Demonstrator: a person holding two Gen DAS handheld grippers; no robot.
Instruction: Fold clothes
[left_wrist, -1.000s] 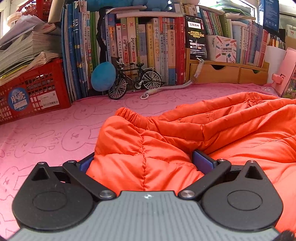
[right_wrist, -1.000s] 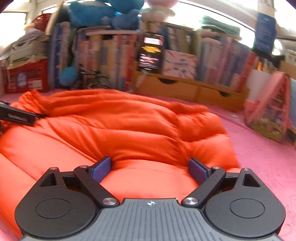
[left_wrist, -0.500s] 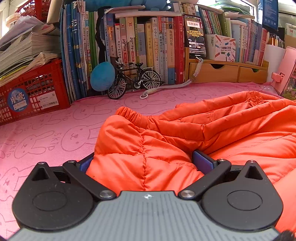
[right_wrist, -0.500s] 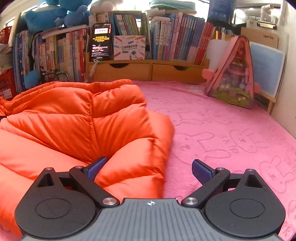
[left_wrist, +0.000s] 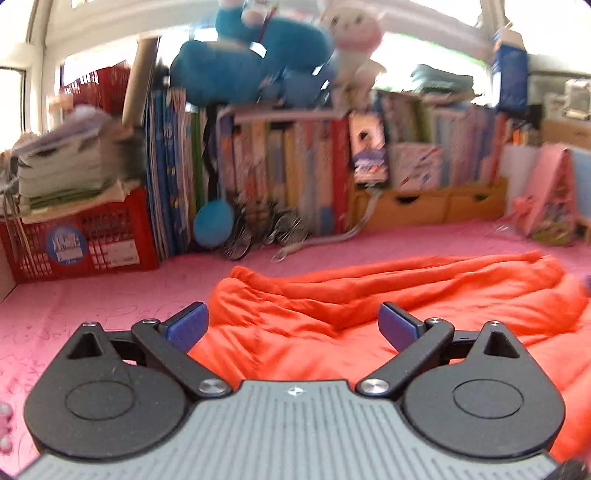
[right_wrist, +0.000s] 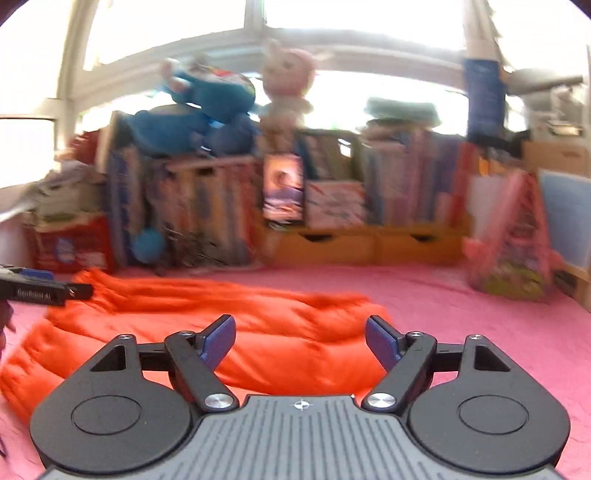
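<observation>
Pink bunny-print bench (left_wrist: 92, 306), bookshelf far. Puffy orange quilted jacket (left_wrist: 369, 314) lying flat, centre. Left tool (left_wrist: 291, 325) released, above jacket; right tool (right_wrist: 301, 339) empty, closing, prob. repositioning for next fold.

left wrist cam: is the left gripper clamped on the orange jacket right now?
No: the left gripper has its jaws spread wide, and the orange puffer jacket lies beyond them, untouched.

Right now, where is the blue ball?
In the left wrist view the blue ball sits at the back left of the pink cloth, against the books, between the red crate and the little toy bicycle.
</observation>
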